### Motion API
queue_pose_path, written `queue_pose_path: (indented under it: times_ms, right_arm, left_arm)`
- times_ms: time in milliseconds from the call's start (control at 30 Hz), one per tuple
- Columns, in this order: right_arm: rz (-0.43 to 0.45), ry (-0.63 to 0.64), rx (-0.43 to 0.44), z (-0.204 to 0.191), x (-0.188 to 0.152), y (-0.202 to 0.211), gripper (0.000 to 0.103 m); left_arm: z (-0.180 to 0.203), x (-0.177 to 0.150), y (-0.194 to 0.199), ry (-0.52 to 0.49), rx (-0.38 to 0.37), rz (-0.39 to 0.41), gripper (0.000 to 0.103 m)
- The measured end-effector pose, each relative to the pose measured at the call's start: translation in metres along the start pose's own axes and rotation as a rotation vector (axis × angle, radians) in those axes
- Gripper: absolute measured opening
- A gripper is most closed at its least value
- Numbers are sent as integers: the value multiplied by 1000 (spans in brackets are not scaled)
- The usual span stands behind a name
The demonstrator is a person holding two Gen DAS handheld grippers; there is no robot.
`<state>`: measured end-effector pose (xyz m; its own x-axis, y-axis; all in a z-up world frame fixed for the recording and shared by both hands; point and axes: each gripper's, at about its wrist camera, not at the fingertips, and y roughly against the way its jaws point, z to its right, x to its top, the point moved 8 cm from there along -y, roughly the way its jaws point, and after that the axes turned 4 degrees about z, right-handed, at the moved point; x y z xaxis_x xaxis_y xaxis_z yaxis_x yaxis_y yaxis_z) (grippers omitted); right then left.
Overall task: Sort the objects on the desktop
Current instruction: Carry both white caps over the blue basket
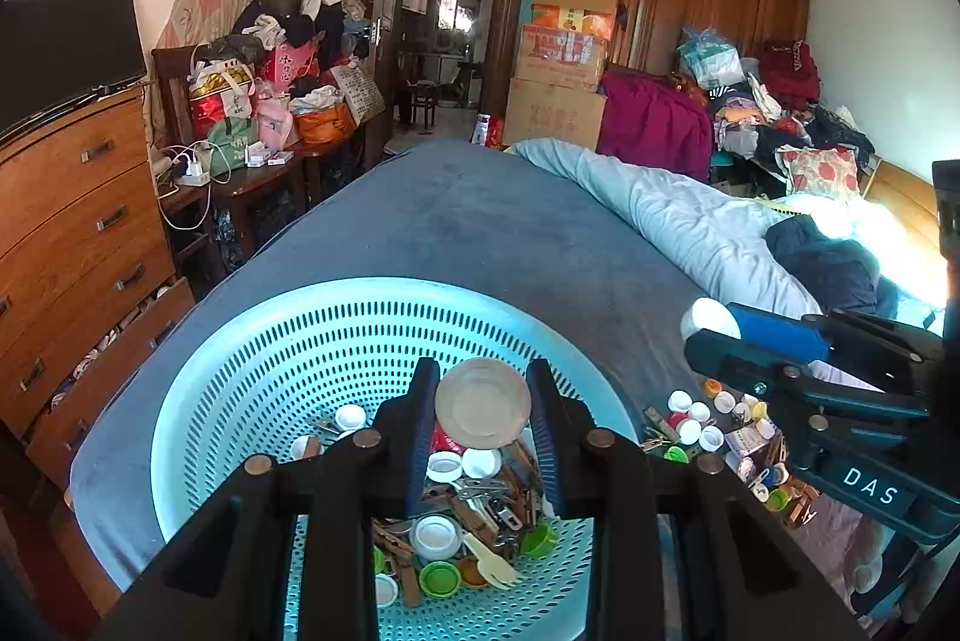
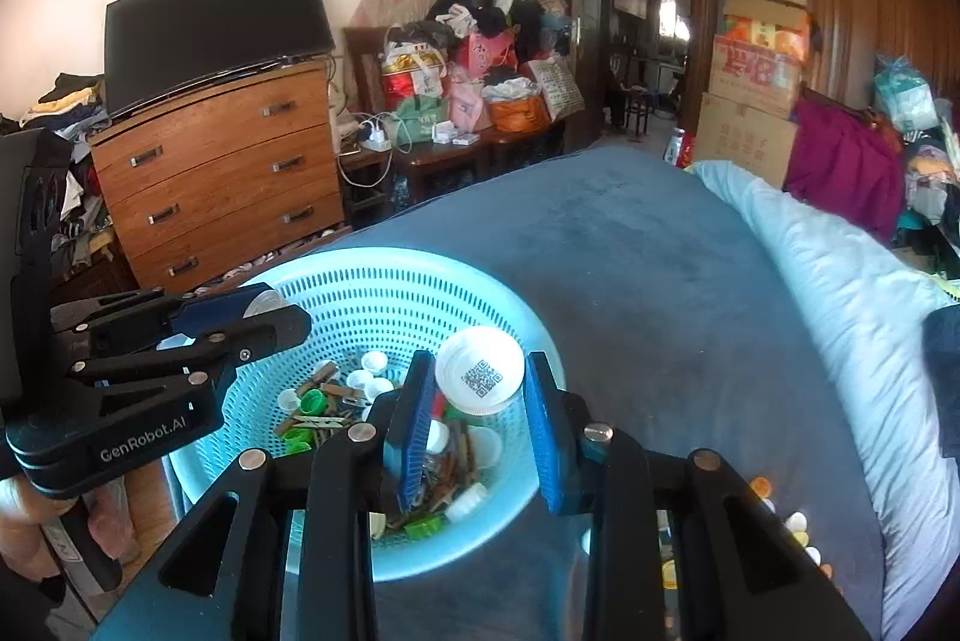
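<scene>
A light blue perforated basket (image 1: 240, 389) (image 2: 384, 293) sits on the blue bed cover and holds several bottle caps and wooden clothespins. My left gripper (image 1: 483, 404) is shut on a round tan lid (image 1: 483, 404) above the basket's inside. My right gripper (image 2: 480, 371) is shut on a white cap with a QR code (image 2: 480, 371) above the basket's right side. The right gripper also shows in the left wrist view (image 1: 744, 335), and the left gripper shows in the right wrist view (image 2: 264, 311). A pile of loose caps and clothespins (image 1: 720, 431) lies on the bed right of the basket.
A pale blue duvet (image 2: 840, 293) lies along the right of the bed. A wooden chest of drawers (image 2: 222, 173) with a dark monitor on top stands to the left. Cluttered bags, cardboard boxes (image 1: 564, 59) and a wardrobe stand behind.
</scene>
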<state>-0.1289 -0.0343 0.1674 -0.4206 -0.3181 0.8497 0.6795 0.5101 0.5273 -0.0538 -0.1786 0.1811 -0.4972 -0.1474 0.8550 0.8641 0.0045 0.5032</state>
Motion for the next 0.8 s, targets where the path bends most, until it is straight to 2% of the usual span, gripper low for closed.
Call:
queue_pose_path:
  times_ms: [233, 400, 533, 800]
  right_arm:
    - [-55, -13, 48, -18, 5, -28, 28]
    - [-119, -63, 103, -23, 4, -48, 28]
    - [-163, -78, 128, -27, 1, -60, 28]
    - [-198, -78, 148, -35, -9, -70, 28]
  left_arm:
    - [-26, -1, -6, 15, 17, -41, 31]
    - [-37, -11, -26, 10, 30, -148, 31]
    - [-42, -20, -40, 1, 27, -201, 31]
    - [-52, -31, -50, 12, 25, -223, 31]
